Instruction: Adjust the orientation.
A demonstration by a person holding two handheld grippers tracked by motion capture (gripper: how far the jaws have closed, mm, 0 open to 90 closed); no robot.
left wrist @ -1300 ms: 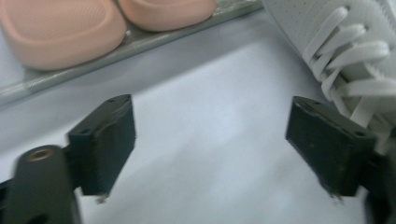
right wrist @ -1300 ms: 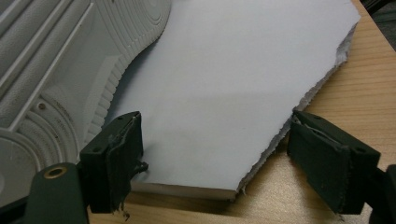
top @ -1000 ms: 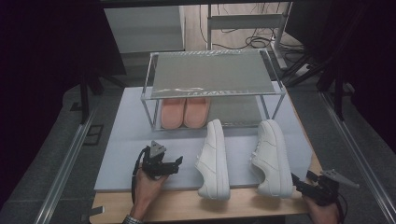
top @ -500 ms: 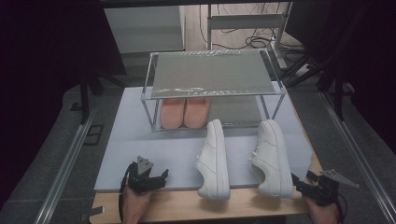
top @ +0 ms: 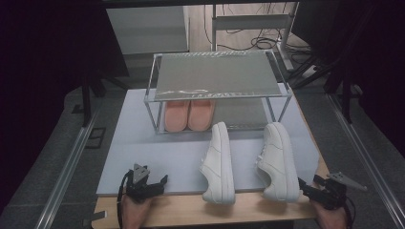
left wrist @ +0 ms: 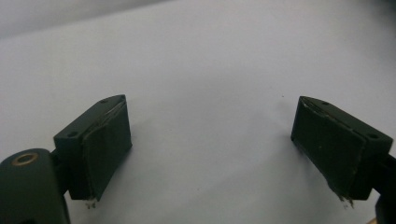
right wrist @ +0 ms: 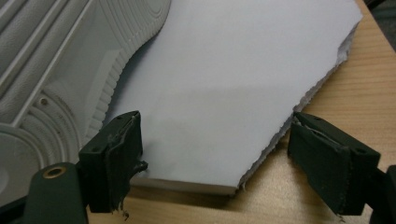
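Two white sneakers lie on the pale mat [top: 162, 157]: the left sneaker [top: 218, 164] and the right sneaker [top: 278, 162], toes toward the front edge. A pair of pink slippers [top: 188, 115] sits under the metal shoe rack [top: 215, 76]. My left gripper [top: 155, 183] rests at the mat's front left, open, its fingers [left wrist: 105, 144] wide apart over bare mat [left wrist: 210, 93]. My right gripper [top: 305, 185] is at the front right corner beside the right sneaker's heel, open with nothing between its jaws. In the right gripper view the sneaker's sole [right wrist: 70, 60] is at left, the mat's torn corner [right wrist: 299, 102] ahead.
The wooden table [top: 248, 214] shows as a strip along the front edge. Metal rails [top: 67, 167] run along both sides. Cables and a stand [top: 253, 28] lie behind the rack.
My left gripper has pulled back toward the front left edge and away from the left sneaker. The right gripper has stayed where it was.
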